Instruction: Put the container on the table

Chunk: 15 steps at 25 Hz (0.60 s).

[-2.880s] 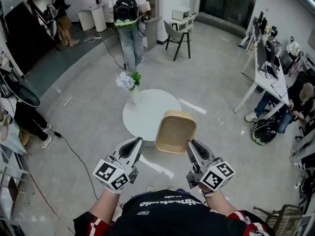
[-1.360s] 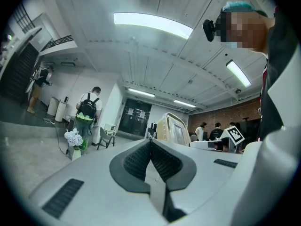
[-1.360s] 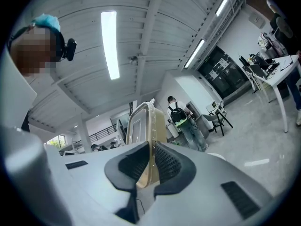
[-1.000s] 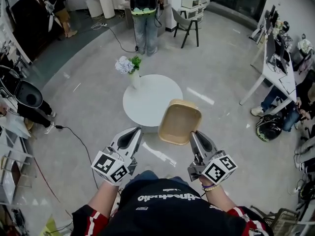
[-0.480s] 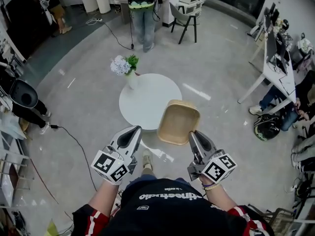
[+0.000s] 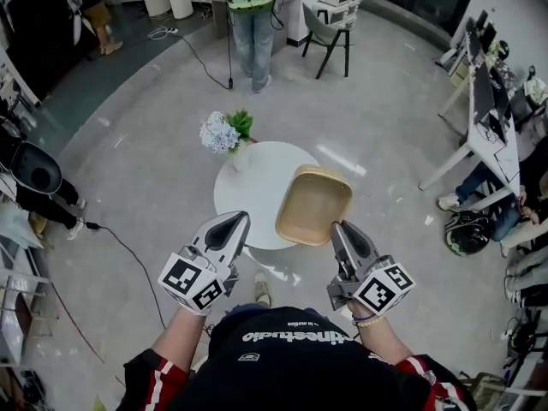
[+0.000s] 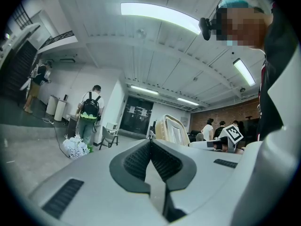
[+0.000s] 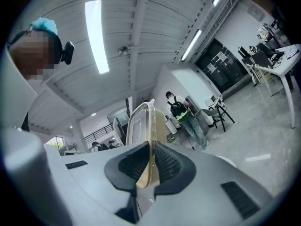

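At right gripper point(image 6: 338, 228): clamped on container point(image 6: 313, 205) rim only, might slip
left gripper point(image 6: 235, 222): closed, empty
flowers point(image 6: 224, 134): could get bumped

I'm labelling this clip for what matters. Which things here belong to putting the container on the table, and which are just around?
Part of the job:
- container, gripped at its rim by the right gripper
- round white table

Just around:
- vase of flowers on that table
- empty left gripper
- chair
- white desk
- bystander with a backpack
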Each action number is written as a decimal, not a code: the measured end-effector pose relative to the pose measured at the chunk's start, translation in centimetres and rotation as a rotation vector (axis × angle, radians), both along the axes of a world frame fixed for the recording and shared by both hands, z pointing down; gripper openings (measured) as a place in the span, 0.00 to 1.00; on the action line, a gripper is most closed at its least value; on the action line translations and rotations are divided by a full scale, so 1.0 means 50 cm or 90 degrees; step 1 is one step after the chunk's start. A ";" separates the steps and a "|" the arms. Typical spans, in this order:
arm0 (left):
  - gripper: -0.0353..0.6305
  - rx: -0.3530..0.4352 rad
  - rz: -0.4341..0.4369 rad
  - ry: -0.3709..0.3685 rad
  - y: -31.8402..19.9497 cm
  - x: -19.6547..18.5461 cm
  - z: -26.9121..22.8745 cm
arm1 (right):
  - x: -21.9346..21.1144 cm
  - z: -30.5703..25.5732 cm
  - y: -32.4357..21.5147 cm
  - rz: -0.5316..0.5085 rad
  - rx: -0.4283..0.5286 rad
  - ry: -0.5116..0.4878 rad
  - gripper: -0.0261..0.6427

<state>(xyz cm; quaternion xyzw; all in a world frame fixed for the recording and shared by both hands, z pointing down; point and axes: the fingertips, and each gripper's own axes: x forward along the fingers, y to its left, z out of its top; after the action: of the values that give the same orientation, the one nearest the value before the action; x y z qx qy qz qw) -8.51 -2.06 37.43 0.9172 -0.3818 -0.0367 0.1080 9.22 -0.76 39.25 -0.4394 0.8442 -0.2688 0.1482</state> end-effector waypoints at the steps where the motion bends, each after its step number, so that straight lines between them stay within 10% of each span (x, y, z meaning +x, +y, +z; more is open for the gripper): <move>1: 0.09 0.001 0.001 -0.002 -0.023 -0.013 -0.004 | -0.013 -0.007 -0.022 0.001 0.004 -0.001 0.12; 15: 0.09 0.018 0.040 -0.001 -0.205 -0.124 -0.022 | -0.125 -0.036 -0.197 0.034 0.011 0.011 0.12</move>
<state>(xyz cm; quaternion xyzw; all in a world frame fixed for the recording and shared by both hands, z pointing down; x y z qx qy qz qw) -14.71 -12.31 36.35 0.9303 -0.3521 -0.0380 0.0959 2.98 -10.61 37.48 -0.4628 0.8358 -0.2534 0.1519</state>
